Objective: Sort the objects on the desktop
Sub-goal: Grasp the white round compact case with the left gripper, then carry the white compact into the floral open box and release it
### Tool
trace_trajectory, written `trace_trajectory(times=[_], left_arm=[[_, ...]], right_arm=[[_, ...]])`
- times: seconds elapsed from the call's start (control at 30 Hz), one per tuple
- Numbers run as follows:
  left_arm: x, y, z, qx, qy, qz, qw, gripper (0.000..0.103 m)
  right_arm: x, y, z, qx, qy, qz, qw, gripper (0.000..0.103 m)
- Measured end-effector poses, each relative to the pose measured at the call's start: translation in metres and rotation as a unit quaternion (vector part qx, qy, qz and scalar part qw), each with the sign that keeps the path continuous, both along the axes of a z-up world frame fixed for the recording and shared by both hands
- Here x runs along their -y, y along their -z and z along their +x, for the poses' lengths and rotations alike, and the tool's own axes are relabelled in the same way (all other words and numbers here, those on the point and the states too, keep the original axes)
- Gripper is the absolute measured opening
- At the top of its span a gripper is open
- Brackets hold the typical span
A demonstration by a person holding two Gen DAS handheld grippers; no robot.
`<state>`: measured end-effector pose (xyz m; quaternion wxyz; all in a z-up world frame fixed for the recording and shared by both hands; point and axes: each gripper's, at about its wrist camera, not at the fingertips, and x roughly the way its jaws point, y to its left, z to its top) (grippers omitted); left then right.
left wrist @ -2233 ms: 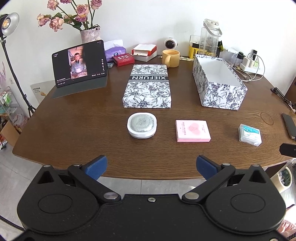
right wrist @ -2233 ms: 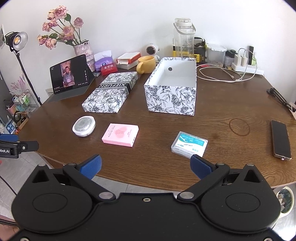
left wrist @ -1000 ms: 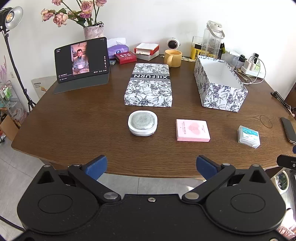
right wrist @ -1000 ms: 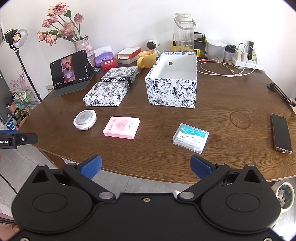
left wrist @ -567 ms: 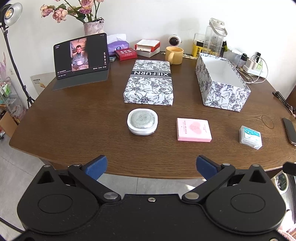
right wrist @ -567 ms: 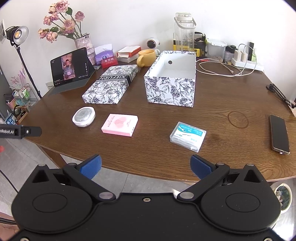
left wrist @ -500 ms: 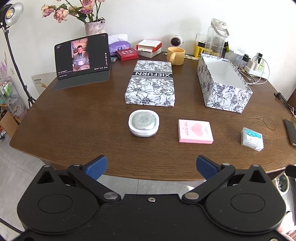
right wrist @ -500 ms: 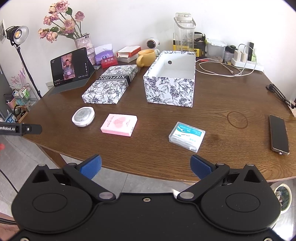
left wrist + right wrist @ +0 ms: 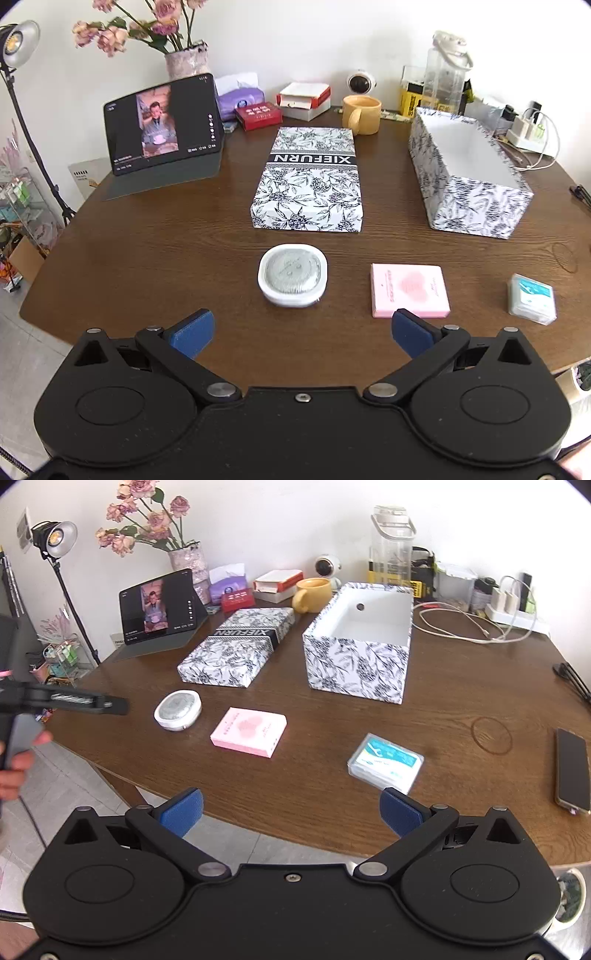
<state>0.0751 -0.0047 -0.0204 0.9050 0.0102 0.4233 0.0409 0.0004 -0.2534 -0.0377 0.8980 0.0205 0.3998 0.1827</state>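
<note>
With my left gripper (image 9: 301, 330) and right gripper (image 9: 291, 810) both spread wide and empty, the round case (image 9: 292, 275), pink box (image 9: 409, 290) and clear packet (image 9: 532, 298) lie loose at my 12 to 2 o'clock, the open patterned box (image 9: 476, 201) beyond holding none that I can see, so I judge a reach and pickup comes next.

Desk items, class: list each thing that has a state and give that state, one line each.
Patterned box: open, looks empty.
Patterned lid: off, flat on the table.
Tablet: on, propped up.
Lamp: lit.
Left tongs: open, empty.
Right tongs: open, empty.
</note>
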Motion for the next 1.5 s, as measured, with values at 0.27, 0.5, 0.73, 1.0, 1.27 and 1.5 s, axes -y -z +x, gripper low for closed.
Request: trace_trajectory(times=[0.27, 0.5, 0.73, 1.0, 1.27, 1.5], left_arm=[[0.031, 0.049, 0.094, -0.073, -0.012, 0.01, 0.9972, 0.103], [0.032, 0.096, 0.15, -0.152, -0.025, 0.015, 0.988, 0.102], [0.025, 0.118, 0.167, -0.201, -0.005, -0.001, 0.9796, 0.089], [0.014, 0.125, 0.167, -0.223, -0.012, -0.029, 0.9744, 0.087], [0.006, 0.127, 0.162, -0.246, -0.025, -0.041, 0.9682, 0.08], [0.024, 0.068, 0.162, -0.185, 0.032, -0.043, 0.9813, 0.08]], right_arm=[[-0.005, 0.003, 0.025, 0.0, 0.007, -0.01, 1.0, 0.103], [-0.016, 0.005, 0.076, -0.01, 0.019, -0.019, 1.0, 0.103], [-0.032, 0.006, 0.122, -0.013, 0.017, -0.022, 1.0, 0.103], [-0.043, 0.01, 0.16, -0.016, 0.01, -0.022, 1.0, 0.103], [-0.046, 0.013, 0.199, -0.016, -0.002, -0.025, 1.0, 0.103], [-0.023, 0.01, 0.242, -0.003, -0.026, -0.02, 0.999, 0.103]])
